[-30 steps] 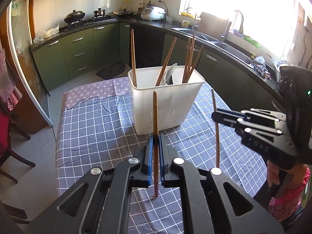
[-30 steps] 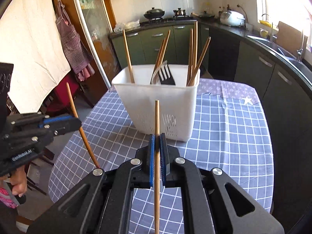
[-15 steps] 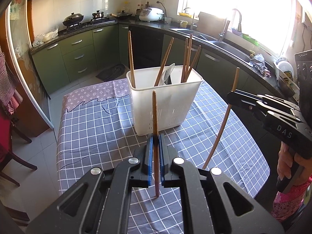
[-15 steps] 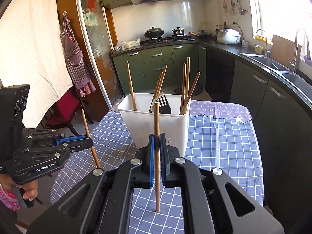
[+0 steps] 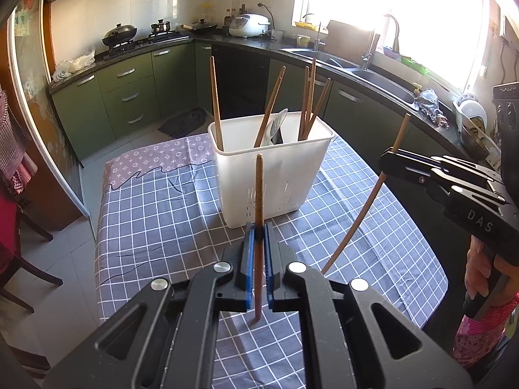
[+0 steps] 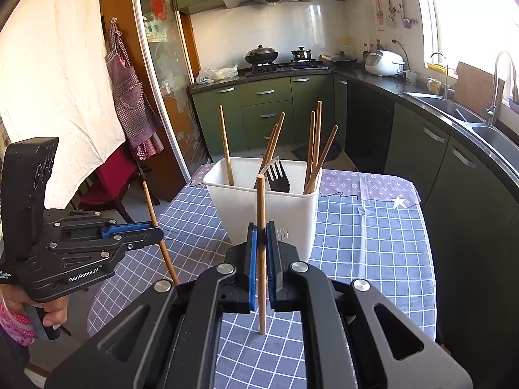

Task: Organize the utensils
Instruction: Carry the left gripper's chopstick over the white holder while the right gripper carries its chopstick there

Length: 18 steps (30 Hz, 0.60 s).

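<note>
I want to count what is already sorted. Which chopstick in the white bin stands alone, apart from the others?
The chopstick at the bin's left end: it stands by itself in the white bin, while the others cluster mid-bin and at the right end.

**Kitchen around the table**

A checked tablecloth [image 5: 155, 214] covers the table, with a purple patterned strip [image 6: 373, 183] at its far end. Green cabinets [image 5: 129, 94] run under a dark counter. On the stove stand a wok [image 6: 261, 55] and a small pot [image 6: 301, 54]. A white rice cooker [image 5: 249, 25] sits near the corner. A tap [image 6: 501, 74] rises over the sink by the bright window. A checked apron [image 6: 129, 94] hangs beside a sliding door, above a red chair [image 6: 110, 175].
</note>
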Each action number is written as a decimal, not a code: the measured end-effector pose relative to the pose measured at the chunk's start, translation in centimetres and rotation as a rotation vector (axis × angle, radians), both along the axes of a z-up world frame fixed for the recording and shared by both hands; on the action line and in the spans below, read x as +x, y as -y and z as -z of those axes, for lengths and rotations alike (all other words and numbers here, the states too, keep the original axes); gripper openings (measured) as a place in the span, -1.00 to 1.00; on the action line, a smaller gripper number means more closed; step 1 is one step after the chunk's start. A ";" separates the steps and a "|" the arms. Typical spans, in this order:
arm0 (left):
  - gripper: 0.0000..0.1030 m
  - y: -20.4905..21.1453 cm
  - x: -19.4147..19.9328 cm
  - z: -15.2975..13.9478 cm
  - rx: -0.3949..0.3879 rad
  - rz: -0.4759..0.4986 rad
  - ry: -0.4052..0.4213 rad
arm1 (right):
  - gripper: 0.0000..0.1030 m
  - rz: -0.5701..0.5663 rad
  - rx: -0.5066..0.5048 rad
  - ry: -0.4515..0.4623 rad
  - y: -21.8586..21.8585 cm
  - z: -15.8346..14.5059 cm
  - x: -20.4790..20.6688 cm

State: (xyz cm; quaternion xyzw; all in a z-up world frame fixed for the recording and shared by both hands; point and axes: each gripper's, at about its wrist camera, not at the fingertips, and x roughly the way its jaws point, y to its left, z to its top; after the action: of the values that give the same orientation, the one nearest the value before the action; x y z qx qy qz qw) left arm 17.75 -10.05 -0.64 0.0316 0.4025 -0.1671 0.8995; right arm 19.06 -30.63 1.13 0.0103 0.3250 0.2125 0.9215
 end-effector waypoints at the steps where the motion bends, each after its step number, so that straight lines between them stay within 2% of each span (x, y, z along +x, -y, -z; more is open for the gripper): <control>1: -0.89 0.0 0.0 -0.1 0.000 0.001 0.002 | -0.88 -0.001 0.000 0.001 0.0 -0.1 0.0; 18: -0.89 0.1 0.1 -3.5 -0.001 0.007 0.054 | -0.88 -0.032 0.005 0.026 0.1 -2.8 -0.4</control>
State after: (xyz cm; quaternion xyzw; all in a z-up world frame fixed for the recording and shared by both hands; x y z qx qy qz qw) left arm 17.83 -10.13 2.85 0.0373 0.3779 -0.1696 0.9094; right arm 18.64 -30.73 3.96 0.0047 0.3126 0.2281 0.9221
